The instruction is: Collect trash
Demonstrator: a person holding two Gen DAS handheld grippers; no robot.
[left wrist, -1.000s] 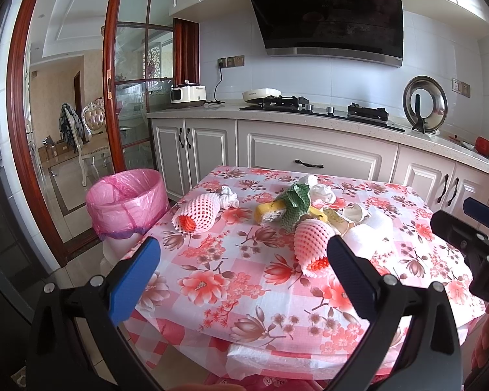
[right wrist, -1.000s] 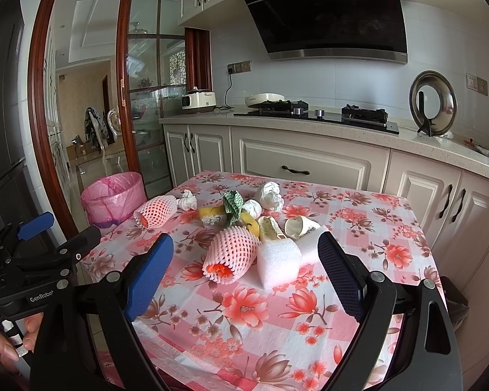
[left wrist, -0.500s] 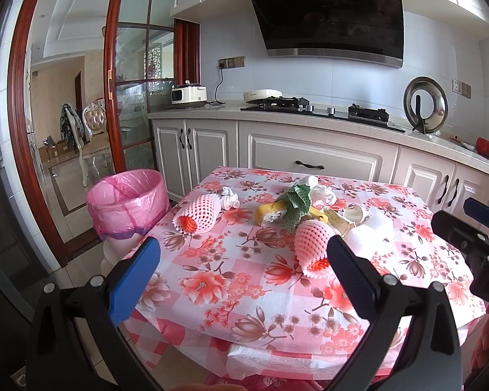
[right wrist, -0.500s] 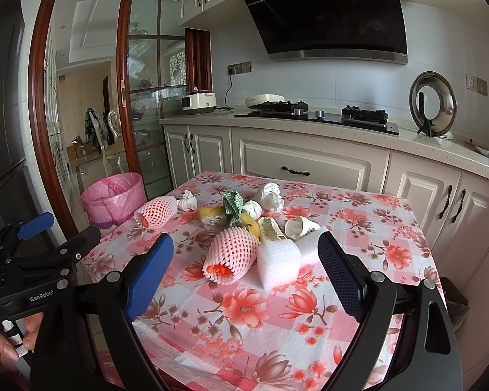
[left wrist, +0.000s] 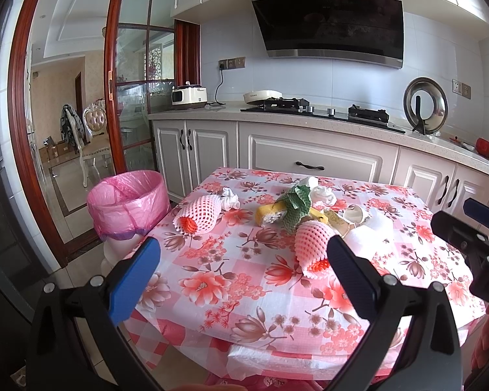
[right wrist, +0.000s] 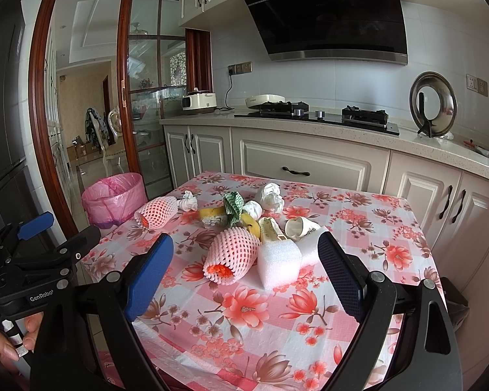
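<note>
Trash lies on a table with a floral pink cloth [left wrist: 231, 293] [right wrist: 244, 319]. Two pink foam fruit nets show: one at the left [left wrist: 197, 216] [right wrist: 155, 212], one nearer the middle [left wrist: 311, 244] [right wrist: 233, 255]. Between them sit a yellow sponge piece [left wrist: 270, 215], a green net [left wrist: 298, 207] [right wrist: 234, 207], crumpled white tissues [left wrist: 229, 199] [right wrist: 270, 197], a broken white cup [right wrist: 298, 227] and a white foam block [right wrist: 278, 260]. A bin with a pink bag [left wrist: 127, 200] [right wrist: 114, 197] stands left of the table. My left gripper [left wrist: 244, 277] and right gripper [right wrist: 246, 277] hang open before the table, holding nothing.
White kitchen cabinets [left wrist: 309, 156] with a stove [left wrist: 313, 110] run behind the table. A glass sliding door with a red wooden frame [left wrist: 114, 97] opens at the left. The right gripper's body [left wrist: 472, 244] sits at the right edge of the left wrist view; a hand [right wrist: 13, 339] holds the left one.
</note>
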